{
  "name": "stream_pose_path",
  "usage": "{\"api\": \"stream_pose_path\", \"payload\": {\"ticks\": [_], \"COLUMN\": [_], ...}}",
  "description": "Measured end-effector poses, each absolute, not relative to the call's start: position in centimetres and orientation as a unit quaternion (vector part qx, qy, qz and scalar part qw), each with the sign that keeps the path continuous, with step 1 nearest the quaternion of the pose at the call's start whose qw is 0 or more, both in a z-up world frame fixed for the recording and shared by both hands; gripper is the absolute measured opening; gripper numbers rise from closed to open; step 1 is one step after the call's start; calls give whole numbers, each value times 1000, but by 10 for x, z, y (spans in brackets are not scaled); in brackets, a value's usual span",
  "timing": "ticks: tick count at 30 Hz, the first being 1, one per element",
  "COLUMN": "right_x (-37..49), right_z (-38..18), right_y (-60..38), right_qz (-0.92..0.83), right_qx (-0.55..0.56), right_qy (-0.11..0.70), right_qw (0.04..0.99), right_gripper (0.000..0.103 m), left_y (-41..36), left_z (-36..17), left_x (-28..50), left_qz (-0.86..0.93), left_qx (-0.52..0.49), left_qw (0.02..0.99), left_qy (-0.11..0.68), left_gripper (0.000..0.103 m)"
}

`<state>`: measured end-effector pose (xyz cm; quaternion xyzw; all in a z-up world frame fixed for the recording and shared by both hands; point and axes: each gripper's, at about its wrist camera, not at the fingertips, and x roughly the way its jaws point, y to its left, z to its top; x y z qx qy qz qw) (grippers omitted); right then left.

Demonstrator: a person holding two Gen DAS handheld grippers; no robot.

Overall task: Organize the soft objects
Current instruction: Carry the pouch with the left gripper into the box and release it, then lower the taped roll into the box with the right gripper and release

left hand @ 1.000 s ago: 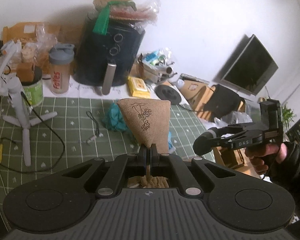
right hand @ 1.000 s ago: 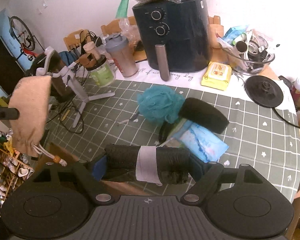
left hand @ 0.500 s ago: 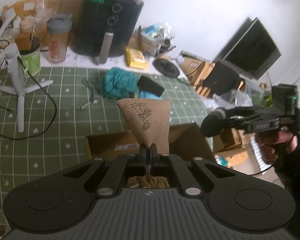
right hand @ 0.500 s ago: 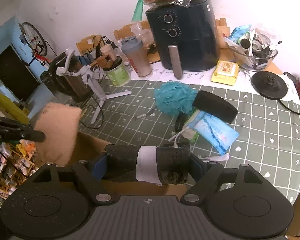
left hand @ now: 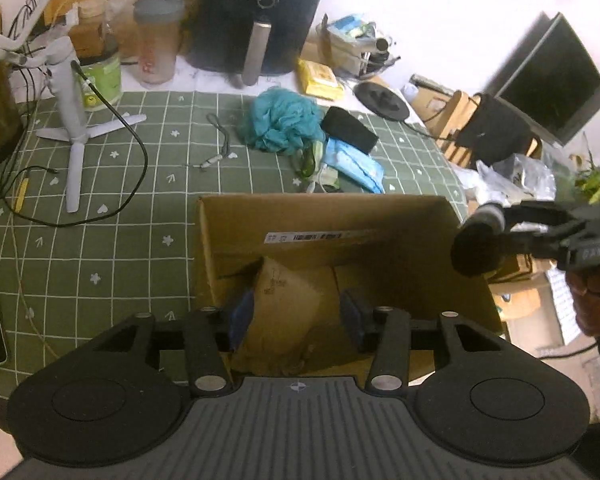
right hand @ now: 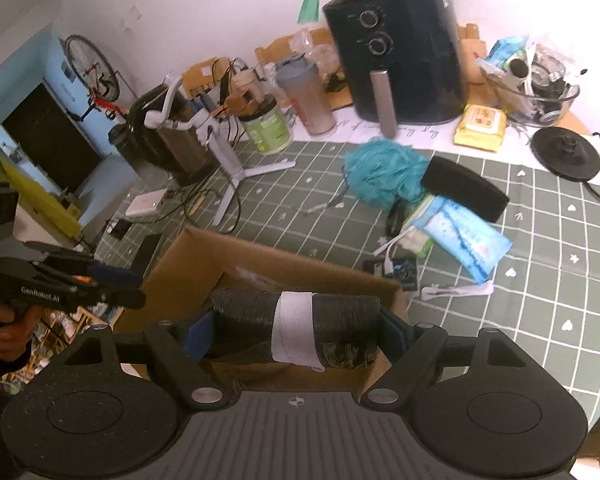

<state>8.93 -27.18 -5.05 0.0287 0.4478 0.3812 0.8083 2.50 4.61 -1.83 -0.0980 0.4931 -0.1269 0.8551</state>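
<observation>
- Likely a lived-in home dining area: a green checked tablecloth (left hand: 112, 248) covers the table.
- A black air fryer (right hand: 400, 56) and shaker bottle (right hand: 306, 96) stand by the wall.
- A bicycle (right hand: 94, 76) hangs beyond.

Rough burlap pouch (left hand: 290, 300), matt cardboard box (left hand: 332, 224)

The table (left hand: 112, 240) wears a green cloth with a white grid and small white hearts and flowers. The cardboard box (left hand: 328, 236) is plain brown with a white label strip. The burlap pouch (left hand: 288, 300) inside it is tan with a dark line drawing. The mesh sponge (left hand: 280, 122) is teal, the packet (right hand: 464, 236) pale blue, the wipes pack (right hand: 480, 124) yellow. The rolled bundle (right hand: 296, 328) is black with a white band. The air fryer (right hand: 396, 52) is dark navy.
</observation>
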Motion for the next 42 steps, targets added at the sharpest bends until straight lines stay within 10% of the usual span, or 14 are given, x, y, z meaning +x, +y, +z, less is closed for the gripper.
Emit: {"api": "stream_pose_path", "payload": {"ticks": [16, 42], "right_x": [84, 69], "right_z": [-52, -89], "right_y": [-230, -268], "right_qz": [410, 329], "right_qx": [-44, 46], "right_qy": [432, 484], "right_qw": [802, 810], "right_gripper": [102, 103], "left_y": [54, 68], "left_z": [-9, -56], "left_x": [5, 35], "left_qz": [-91, -82], "left_qx": [-115, -123], "left_qw": [874, 857], "left_qy": [463, 494], "left_gripper": [47, 47]}}
